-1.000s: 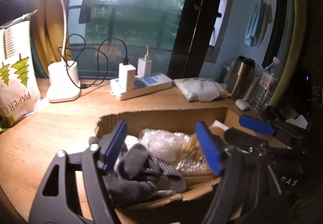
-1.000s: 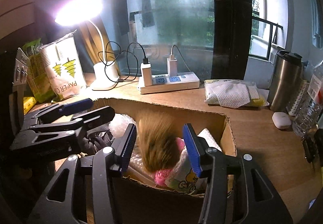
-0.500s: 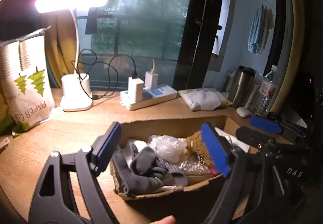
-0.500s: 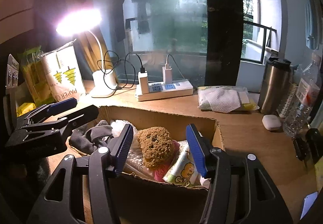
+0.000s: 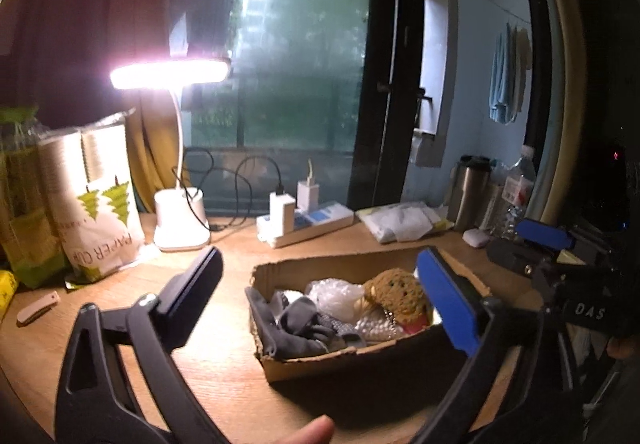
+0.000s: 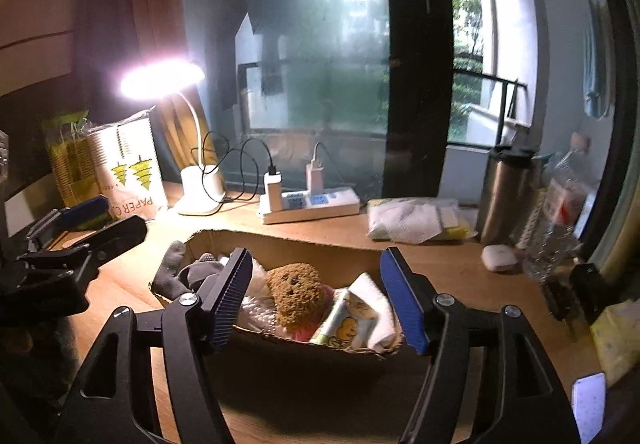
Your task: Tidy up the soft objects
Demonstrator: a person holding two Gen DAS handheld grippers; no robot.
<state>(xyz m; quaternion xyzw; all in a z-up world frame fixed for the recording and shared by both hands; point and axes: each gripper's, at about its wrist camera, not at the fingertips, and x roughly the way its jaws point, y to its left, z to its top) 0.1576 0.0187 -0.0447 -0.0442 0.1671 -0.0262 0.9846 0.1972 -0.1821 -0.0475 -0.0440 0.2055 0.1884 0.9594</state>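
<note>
A cardboard box (image 5: 344,358) (image 6: 296,246) sits on the wooden desk. It holds grey socks (image 5: 300,324) (image 6: 188,272), bubble wrap (image 5: 334,292), a brown plush bear (image 5: 398,294) (image 6: 296,294) and a cartoon tissue pack (image 6: 348,324). My left gripper (image 5: 320,300) is open and empty, above and in front of the box. My right gripper (image 6: 320,296) is open and empty, also drawn back above the box's near edge. Each gripper shows at the side of the other's view.
A lit desk lamp (image 5: 176,212), a paper-cup bag (image 5: 96,212), a power strip with chargers (image 6: 308,202), a wipes pack (image 6: 416,218), a steel tumbler (image 6: 508,196), a water bottle (image 6: 560,220) and an earbud case (image 6: 498,258) stand behind the box.
The right gripper let the plush bear drop into the box. Both grippers pulled back and up, away from the box; the left jaws opened wider.
</note>
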